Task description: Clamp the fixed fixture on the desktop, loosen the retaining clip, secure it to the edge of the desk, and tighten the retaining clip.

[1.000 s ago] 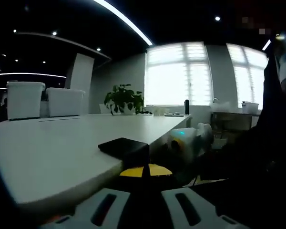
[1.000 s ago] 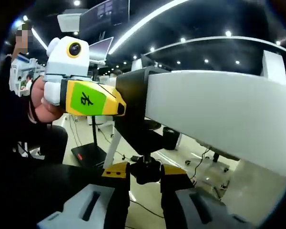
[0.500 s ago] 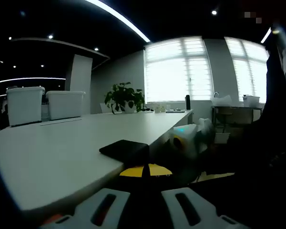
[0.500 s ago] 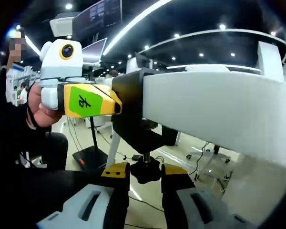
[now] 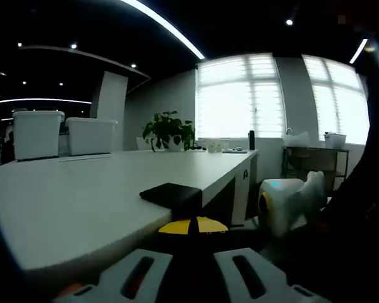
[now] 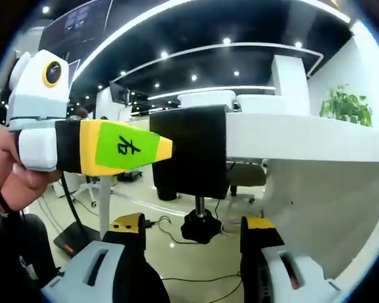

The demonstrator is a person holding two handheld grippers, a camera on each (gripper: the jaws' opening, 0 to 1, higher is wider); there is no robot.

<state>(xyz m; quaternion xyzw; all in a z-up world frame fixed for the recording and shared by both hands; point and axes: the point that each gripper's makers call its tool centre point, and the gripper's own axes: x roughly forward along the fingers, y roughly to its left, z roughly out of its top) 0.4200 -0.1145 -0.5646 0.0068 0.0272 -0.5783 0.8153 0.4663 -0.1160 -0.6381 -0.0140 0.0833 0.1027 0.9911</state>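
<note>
In the right gripper view, the right gripper (image 6: 199, 240) has its fingers spread either side of the knob (image 6: 200, 227), not touching it. Above, the black clamp (image 6: 191, 151) sits on the bench (image 6: 290, 139) edge. The left gripper (image 6: 95, 146) pinches the clamp's side. In the left gripper view, the clamp's top (image 5: 172, 194) lies on the bench, bins (image 5: 62, 134) and plant (image 5: 169, 130) far behind.

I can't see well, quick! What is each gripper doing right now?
Left gripper: shut on the black clamp at the desk edge.
Right gripper: open, jaws either side of the clamp's screw knob, not gripping it.
</note>
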